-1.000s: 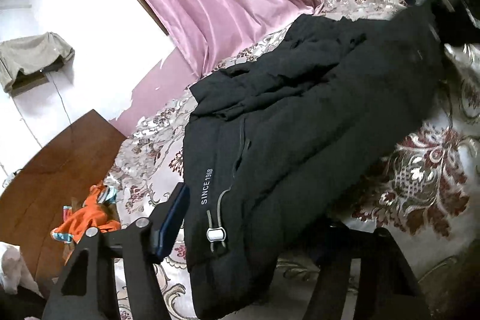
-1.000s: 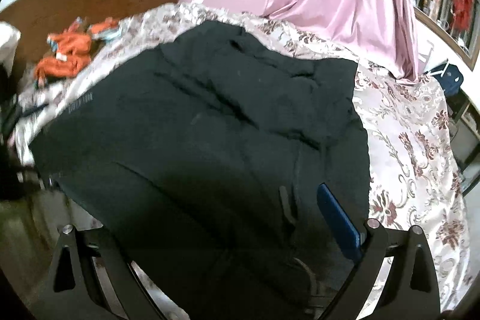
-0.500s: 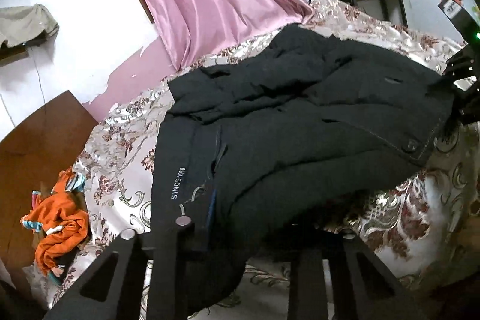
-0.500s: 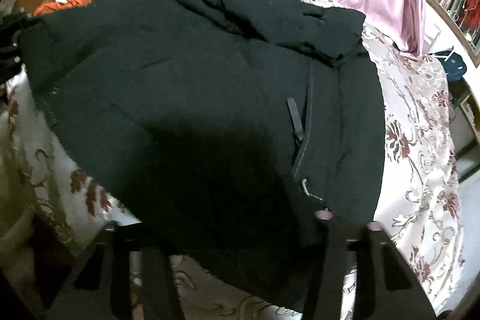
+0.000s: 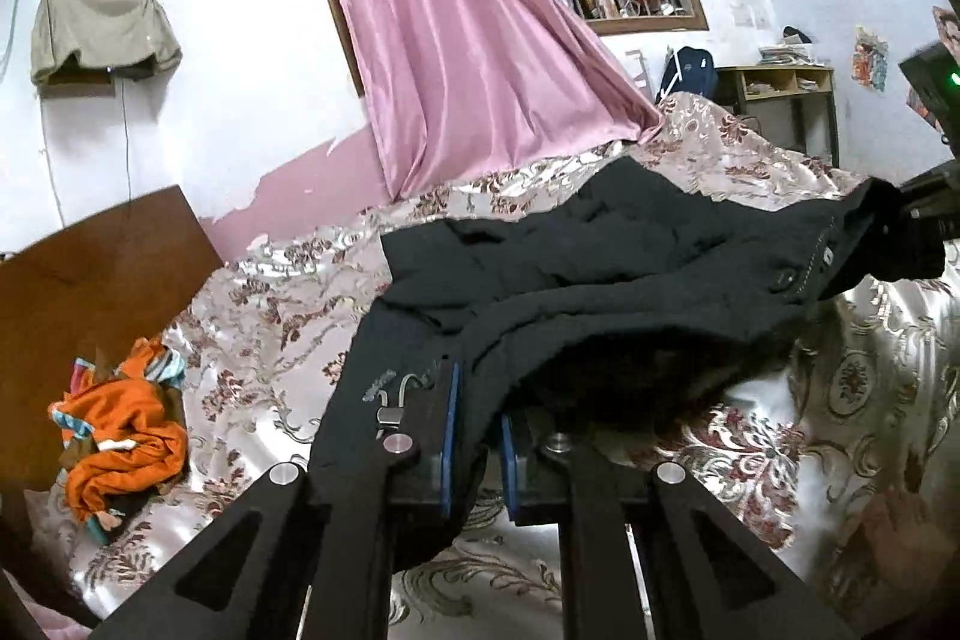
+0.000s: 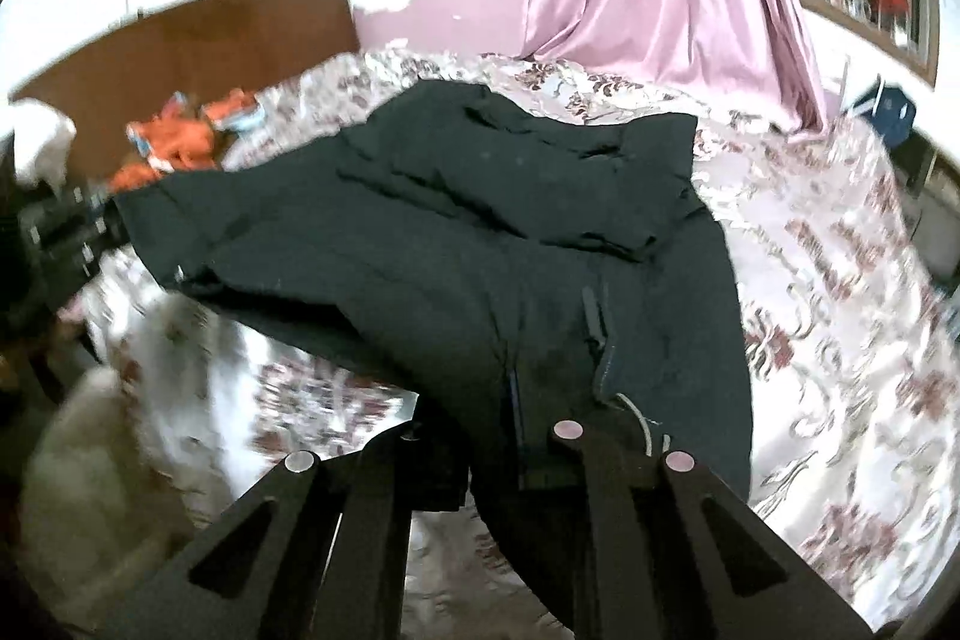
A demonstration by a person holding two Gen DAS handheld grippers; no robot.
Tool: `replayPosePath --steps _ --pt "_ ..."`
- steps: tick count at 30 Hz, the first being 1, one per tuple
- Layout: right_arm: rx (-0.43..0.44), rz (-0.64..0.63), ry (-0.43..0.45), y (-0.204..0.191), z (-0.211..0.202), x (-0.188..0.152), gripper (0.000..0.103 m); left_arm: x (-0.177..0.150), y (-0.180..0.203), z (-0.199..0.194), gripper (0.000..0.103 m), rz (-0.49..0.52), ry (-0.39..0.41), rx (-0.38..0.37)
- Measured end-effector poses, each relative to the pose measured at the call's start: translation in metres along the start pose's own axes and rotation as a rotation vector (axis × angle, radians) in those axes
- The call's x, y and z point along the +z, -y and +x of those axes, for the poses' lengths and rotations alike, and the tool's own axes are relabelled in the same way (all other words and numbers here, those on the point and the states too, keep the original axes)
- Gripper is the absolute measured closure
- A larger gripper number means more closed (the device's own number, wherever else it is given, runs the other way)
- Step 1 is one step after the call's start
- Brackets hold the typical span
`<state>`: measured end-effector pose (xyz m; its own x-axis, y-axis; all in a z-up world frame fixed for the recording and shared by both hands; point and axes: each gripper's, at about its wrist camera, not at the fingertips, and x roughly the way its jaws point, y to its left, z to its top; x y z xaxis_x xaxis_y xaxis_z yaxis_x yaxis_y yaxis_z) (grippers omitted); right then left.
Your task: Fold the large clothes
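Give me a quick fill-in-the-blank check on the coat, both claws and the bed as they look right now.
1. The black coat lies on a bed with a ____-patterned bedspread.
2. The left claw is closing, with the coat's ____ edge between its blue pads.
3. The right claw is closing with the ____ between its fingers.
4. Beside the headboard lies a crumpled ____ garment.

Missing words: floral; near; coat; orange

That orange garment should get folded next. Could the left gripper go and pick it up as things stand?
Probably not yet: the left gripper is closing on the black coat's hem, so it is occupied. The orange garment lies apart by the headboard, with bare bedspread between.
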<state>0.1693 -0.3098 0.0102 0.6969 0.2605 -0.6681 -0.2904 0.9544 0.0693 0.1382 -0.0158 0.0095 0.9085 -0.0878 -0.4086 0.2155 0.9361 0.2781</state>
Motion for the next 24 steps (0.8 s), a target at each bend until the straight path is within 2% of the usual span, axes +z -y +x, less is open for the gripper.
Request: replayPosePath --steps 4,10,14,18,24 --pt "0.059 0.046 0.027 0.009 -0.029 0.006 0.094 0.016 -0.007 -0.031 0.093 -0.037 0.015 -0.041" --pt "0.068 0.041 0.092 -0.001 -0.081 0.020 0.094 0.036 -0.017 -0.079 0.095 -0.111 0.091 -0.079" --pt "0.058 -0.011 0.124 -0.014 -0.110 0.030 0.094 0.047 -0.028 -0.098 0.095 -0.137 0.134 -0.084" --pt "0.043 -0.054 0.152 -0.022 -0.125 0.046 0.094 0.061 -0.036 -0.102 0.095 -0.104 0.169 -0.061" --pt "-0.035 -0.100 0.135 -0.026 -0.110 0.077 0.094 0.084 -0.040 -0.072 0.095 -0.063 0.144 -0.060"
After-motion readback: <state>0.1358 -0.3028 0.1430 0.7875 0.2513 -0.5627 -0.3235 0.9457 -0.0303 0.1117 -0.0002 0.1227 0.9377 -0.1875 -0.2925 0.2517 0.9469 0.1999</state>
